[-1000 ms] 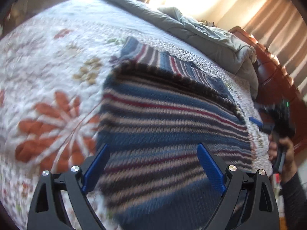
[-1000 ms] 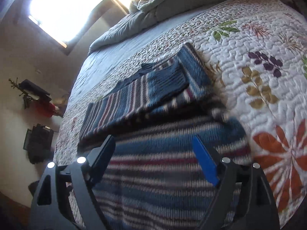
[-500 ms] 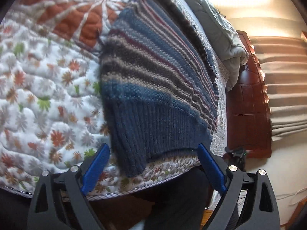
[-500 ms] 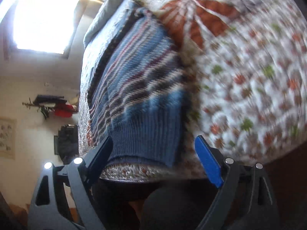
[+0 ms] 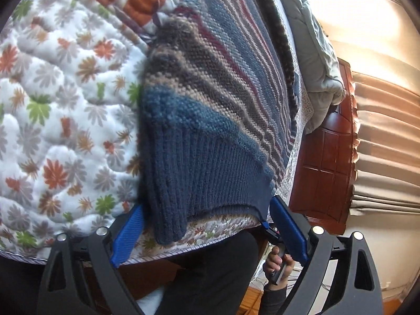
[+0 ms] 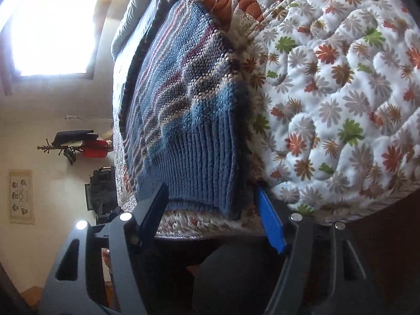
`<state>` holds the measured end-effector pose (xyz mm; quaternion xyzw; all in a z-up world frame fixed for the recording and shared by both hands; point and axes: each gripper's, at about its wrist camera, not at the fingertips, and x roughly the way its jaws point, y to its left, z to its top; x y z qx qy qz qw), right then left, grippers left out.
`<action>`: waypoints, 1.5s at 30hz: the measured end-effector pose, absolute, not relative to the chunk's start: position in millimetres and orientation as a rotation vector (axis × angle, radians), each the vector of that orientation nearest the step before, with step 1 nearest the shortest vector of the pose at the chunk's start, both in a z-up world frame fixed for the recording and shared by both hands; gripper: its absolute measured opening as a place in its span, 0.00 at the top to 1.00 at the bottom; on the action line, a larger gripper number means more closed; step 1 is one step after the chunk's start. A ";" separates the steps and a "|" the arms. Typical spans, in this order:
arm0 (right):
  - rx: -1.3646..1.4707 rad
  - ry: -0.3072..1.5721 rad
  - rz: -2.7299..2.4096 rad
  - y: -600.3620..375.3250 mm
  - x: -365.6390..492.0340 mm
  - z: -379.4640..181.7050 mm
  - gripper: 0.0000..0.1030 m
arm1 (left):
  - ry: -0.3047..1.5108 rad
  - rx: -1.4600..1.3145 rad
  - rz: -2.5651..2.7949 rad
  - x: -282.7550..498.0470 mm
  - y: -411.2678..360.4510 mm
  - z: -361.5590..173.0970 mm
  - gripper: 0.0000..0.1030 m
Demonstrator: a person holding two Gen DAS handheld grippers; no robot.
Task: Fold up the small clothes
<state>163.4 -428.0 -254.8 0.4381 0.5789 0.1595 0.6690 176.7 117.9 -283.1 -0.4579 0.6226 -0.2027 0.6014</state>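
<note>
A blue knitted sweater (image 5: 210,110) with grey, tan and maroon stripes lies flat on the floral quilt (image 5: 60,99), its ribbed hem hanging at the bed's near edge. It also shows in the right wrist view (image 6: 189,120). My left gripper (image 5: 207,233) is open, its blue pads straddling the left hem corner without gripping it. My right gripper (image 6: 212,218) is open at the right hem corner, the ribbed edge between its pads. The right gripper and the hand holding it (image 5: 275,260) show in the left wrist view, below the hem's right corner.
The quilt (image 6: 341,92) covers the bed to its edge. A grey duvet (image 5: 315,60) is bunched at the far end by the wooden headboard (image 5: 328,162) and curtains (image 5: 386,144). A bright window (image 6: 52,26) and a wall rack (image 6: 76,141) stand to the left. The person's dark legs are below.
Both grippers have drawn back from over the sweater and dropped to the bed's near edge, now low at the ribbed hem corners. Both stay open.
</note>
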 end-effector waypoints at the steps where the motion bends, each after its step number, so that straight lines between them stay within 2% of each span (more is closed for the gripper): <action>1: 0.988 1.307 0.364 -427.2 165.2 -255.3 0.39 | 1.444 -1.060 -0.465 176.6 118.2 -283.5 0.14; 2: 0.989 1.310 0.372 -425.3 166.8 -256.5 0.43 | 1.449 -1.055 -0.450 177.7 116.2 -282.6 0.17; 3: 0.990 1.312 0.377 -423.9 168.2 -257.7 0.47 | 1.456 -1.039 -0.441 177.8 115.3 -281.6 0.26; 4: 0.990 1.313 0.379 -424.1 169.0 -259.2 0.49 | 1.463 -1.024 -0.429 177.2 116.7 -280.4 0.39; 7: 0.983 1.313 0.383 -419.1 174.8 -261.0 0.60 | 1.487 -1.025 -0.388 177.6 123.4 -285.7 0.55; 8: 0.978 1.313 0.388 -417.0 175.8 -261.7 0.68 | 1.491 -1.027 -0.378 176.9 124.7 -287.4 0.59; 9: 0.974 1.315 0.392 -416.9 175.7 -262.7 0.79 | 1.491 -1.029 -0.370 176.2 126.3 -288.9 0.72; 10: 0.969 1.315 0.393 -417.7 175.9 -264.3 0.85 | 1.491 -1.034 -0.364 175.3 127.7 -290.8 0.86; 11: 0.957 1.313 0.399 -415.3 176.3 -265.0 0.91 | 1.493 -1.036 -0.355 173.7 129.4 -294.0 0.90; 19: 0.927 1.247 0.425 -416.0 169.9 -255.8 0.93 | 1.360 -1.098 -0.382 161.9 142.0 -284.2 0.92; 34: 0.886 1.058 0.523 -418.8 194.5 -168.2 0.93 | 1.043 -1.120 -0.527 177.0 156.1 -184.5 0.92; 45: 0.792 0.980 0.552 -411.1 238.8 -112.5 0.93 | 0.948 -1.052 -0.603 220.0 152.5 -134.7 0.92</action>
